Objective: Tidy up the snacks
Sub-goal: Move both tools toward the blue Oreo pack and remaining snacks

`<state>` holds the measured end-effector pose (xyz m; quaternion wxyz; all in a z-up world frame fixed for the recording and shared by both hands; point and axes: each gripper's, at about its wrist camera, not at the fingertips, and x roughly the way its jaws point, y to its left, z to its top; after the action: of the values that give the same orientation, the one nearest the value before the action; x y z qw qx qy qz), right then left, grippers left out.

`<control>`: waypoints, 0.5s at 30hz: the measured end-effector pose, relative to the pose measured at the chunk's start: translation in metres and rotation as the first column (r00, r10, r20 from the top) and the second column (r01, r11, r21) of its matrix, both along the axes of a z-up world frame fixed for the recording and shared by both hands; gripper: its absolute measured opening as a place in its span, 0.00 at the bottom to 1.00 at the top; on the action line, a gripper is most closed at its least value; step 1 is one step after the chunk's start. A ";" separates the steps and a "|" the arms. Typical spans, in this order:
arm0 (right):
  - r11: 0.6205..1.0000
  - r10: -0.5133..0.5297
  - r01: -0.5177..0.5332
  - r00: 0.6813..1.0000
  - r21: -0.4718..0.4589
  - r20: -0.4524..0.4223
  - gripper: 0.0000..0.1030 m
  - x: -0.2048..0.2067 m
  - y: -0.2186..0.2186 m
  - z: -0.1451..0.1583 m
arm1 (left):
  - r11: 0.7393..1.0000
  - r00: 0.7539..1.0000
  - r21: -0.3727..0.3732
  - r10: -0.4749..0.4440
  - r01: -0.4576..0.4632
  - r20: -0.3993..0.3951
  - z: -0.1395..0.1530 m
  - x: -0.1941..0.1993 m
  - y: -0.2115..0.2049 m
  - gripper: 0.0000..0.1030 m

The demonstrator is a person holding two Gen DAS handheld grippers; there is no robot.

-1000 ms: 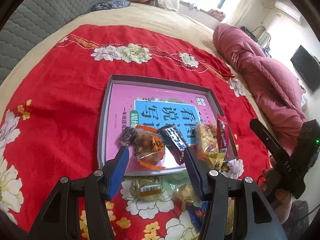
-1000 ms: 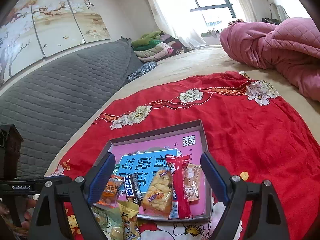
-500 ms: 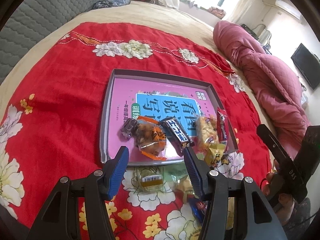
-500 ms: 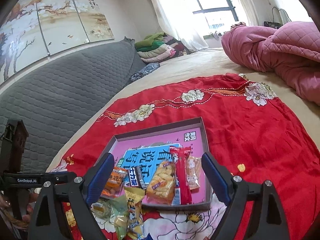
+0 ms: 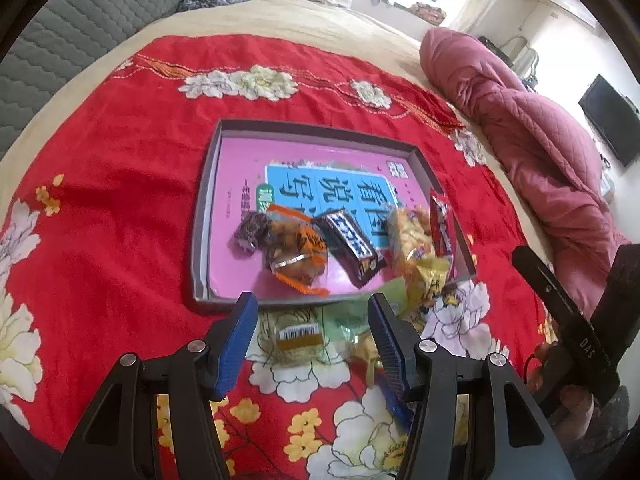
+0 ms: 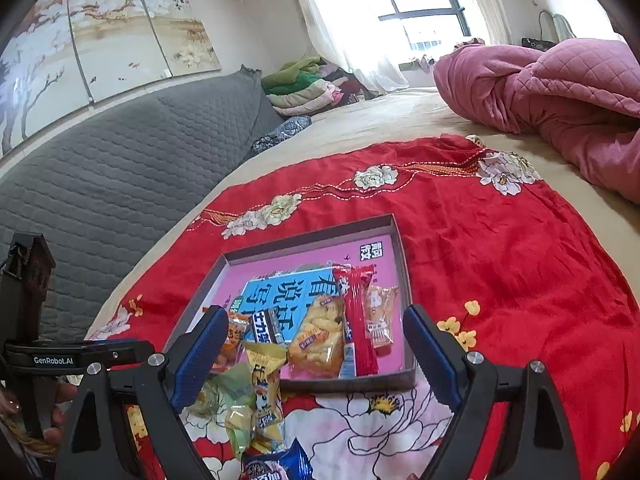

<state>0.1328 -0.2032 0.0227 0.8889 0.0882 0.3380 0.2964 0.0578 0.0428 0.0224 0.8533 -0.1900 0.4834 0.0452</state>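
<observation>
Blue pads on my left gripper (image 5: 312, 320) and right gripper (image 6: 316, 344) both spread, holding nothing – loose snacks (image 6: 256, 396) lie on the red cloth (image 5: 120, 220) just below, more snacks in the tray (image 5: 208, 216) beyond.

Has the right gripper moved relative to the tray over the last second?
Yes. The right gripper has drawn back from the tray: its near rim, earlier low between the fingers, now sits higher, exposing more loose snacks.

Daylight floods through a curtained window (image 6: 424, 20) – grey quilted headboard (image 6: 120, 168), painted wall panels (image 6: 100, 48), pink quilt (image 6: 560, 100) heaped on the bed.
</observation>
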 end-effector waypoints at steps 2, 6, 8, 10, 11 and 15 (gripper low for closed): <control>1.000 0.003 -0.003 1.000 -0.006 -0.005 0.86 -0.003 0.001 -0.001 | 1.000 1.000 -0.001 -0.007 0.007 -0.009 -0.003 -0.002 -0.002 0.57; 1.000 0.014 -0.014 1.000 -0.022 -0.020 0.86 -0.009 0.003 -0.004 | 1.000 1.000 0.003 -0.019 0.019 -0.025 -0.009 -0.006 -0.006 0.57; 1.000 0.021 -0.021 0.999 -0.023 -0.025 0.86 -0.013 0.003 -0.005 | 1.000 0.999 0.001 -0.027 0.027 -0.033 -0.012 -0.007 -0.007 0.57; 0.999 0.027 -0.028 0.999 -0.027 -0.033 0.86 -0.016 0.003 -0.006 | 1.000 0.999 0.000 -0.029 0.029 -0.036 -0.013 -0.008 -0.008 0.57; 0.999 0.031 -0.032 0.999 -0.027 -0.035 0.86 -0.017 0.002 -0.007 | 1.000 0.999 -0.002 -0.031 0.031 -0.038 -0.014 -0.009 -0.008 0.57; 0.998 0.052 -0.053 0.998 -0.031 -0.047 0.86 -0.023 0.004 -0.009 | 0.999 0.998 0.004 -0.035 0.035 -0.056 -0.018 -0.010 -0.011 0.57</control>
<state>0.1100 -0.1988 0.0139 0.8741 0.0719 0.3651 0.3121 0.0478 0.0319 0.0042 0.8406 -0.1781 0.5102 0.0366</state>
